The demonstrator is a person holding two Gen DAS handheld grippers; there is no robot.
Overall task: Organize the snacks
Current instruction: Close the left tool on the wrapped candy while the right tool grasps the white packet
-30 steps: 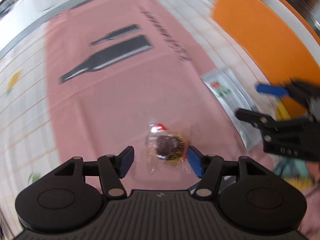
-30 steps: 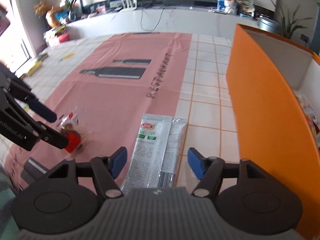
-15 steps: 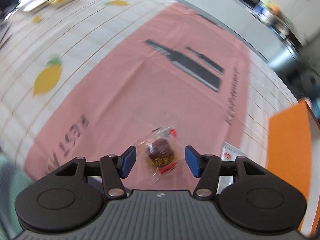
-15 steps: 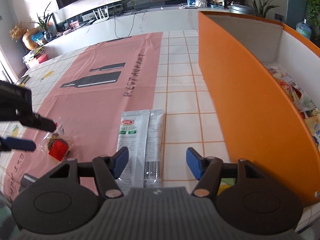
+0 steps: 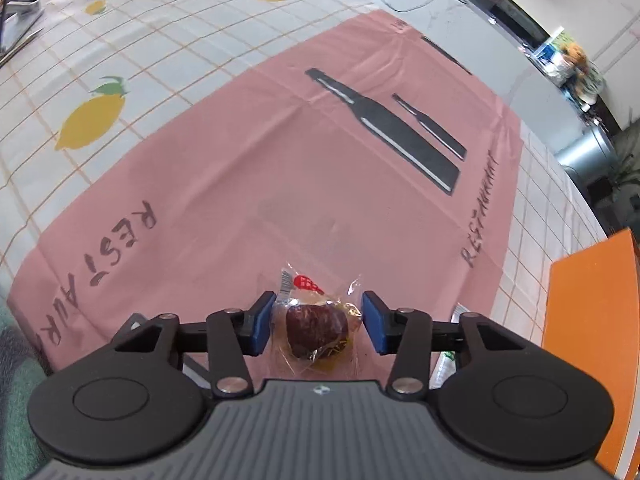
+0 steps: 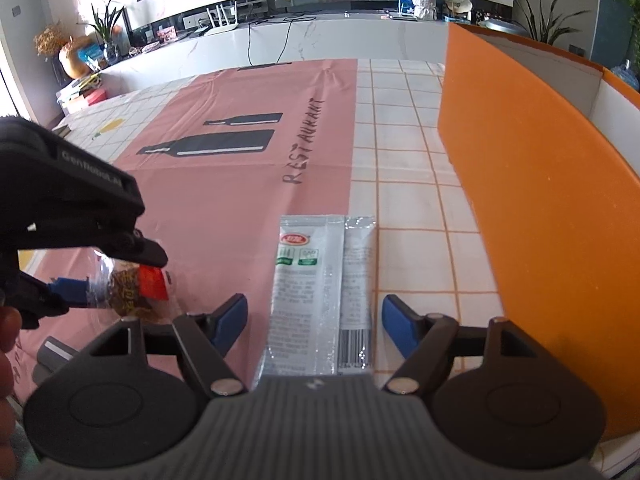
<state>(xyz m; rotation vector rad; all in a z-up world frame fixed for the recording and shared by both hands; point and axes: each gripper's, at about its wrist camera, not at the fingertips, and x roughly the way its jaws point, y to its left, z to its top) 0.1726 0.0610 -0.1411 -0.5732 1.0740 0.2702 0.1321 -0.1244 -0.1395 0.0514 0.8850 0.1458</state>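
A small clear-wrapped brown snack [image 5: 318, 330] with a red label lies on the pink mat between the fingers of my left gripper [image 5: 318, 322]. The jaws are open and stand close on either side of it. The snack also shows in the right wrist view [image 6: 134, 290], with the left gripper [image 6: 100, 272] around it. A long silver-white snack packet [image 6: 320, 292] lies on the tiled cloth between the fingers of my open right gripper [image 6: 314, 322]. The orange box [image 6: 532, 208] stands to the right.
The pink mat [image 5: 280, 184] printed with bottles and "RESTAURANT" covers the table's middle, over a lemon-print checked cloth [image 5: 88, 120]. The orange box's wall [image 5: 592, 340] rises at the right. A white counter with plants and clutter [image 6: 320, 36] stands behind the table.
My left gripper has closed in around the wrapped snack and its jaws have narrowed. My right gripper has moved forward over the silver packet.
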